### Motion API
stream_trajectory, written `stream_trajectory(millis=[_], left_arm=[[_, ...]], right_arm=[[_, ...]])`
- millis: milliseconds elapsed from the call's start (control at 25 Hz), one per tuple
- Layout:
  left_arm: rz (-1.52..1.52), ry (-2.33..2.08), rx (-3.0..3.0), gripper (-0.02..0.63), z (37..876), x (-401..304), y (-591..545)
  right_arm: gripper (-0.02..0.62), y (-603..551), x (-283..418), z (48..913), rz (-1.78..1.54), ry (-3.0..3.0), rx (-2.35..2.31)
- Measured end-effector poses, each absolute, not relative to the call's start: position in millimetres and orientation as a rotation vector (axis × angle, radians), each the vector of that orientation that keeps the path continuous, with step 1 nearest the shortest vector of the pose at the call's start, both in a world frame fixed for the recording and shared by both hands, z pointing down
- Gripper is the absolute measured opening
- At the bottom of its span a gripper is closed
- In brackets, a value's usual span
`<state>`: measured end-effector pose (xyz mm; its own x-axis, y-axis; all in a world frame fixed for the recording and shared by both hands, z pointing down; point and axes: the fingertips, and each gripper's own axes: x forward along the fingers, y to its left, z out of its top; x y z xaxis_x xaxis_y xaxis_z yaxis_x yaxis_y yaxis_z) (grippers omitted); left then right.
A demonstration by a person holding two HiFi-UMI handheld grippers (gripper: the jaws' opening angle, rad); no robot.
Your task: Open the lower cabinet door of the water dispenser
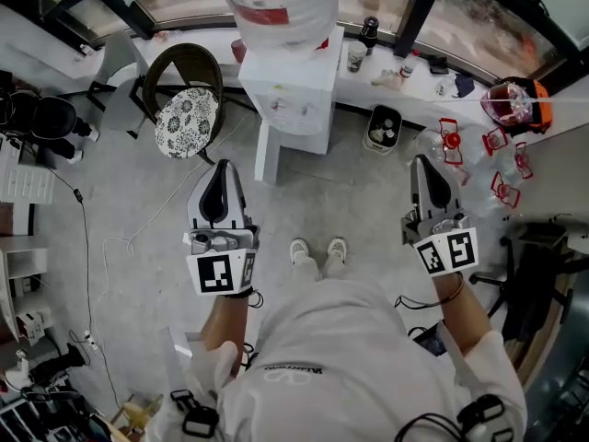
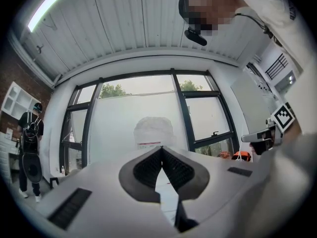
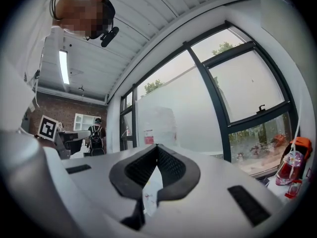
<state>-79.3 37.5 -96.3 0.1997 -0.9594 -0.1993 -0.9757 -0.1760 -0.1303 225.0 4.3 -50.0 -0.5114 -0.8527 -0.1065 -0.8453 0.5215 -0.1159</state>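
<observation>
The white water dispenser (image 1: 293,99) stands ahead of me against the window ledge, a big bottle (image 1: 276,3) on top. A white panel (image 1: 266,155) juts from its lower left toward me; it looks like the lower door standing open. My left gripper (image 1: 218,168) is held up, well short of the dispenser and to its left, jaws shut and empty. My right gripper (image 1: 423,166) is held far off to the dispenser's right, also shut and empty. The bottle (image 2: 153,130) shows above my shut left gripper (image 2: 161,148). The bottle (image 3: 159,125) also shows beyond my right gripper (image 3: 157,146).
A round chair with a patterned cushion (image 1: 187,120) stands left of the dispenser. A small bin (image 1: 383,127) sits to its right, with red-framed items (image 1: 497,145) farther right. A cable (image 1: 138,233) trails over the floor. A person with a backpack (image 2: 29,148) stands far left.
</observation>
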Motion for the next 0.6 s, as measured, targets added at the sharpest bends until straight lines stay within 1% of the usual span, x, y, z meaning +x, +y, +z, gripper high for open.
stream_trajectory(millis=[600], left_arm=[[0.118,1.834,-2.270,0.006,-103,-88,39]], right_arm=[[0.012,11,199,-57,-0.058,2.641,-1.444]])
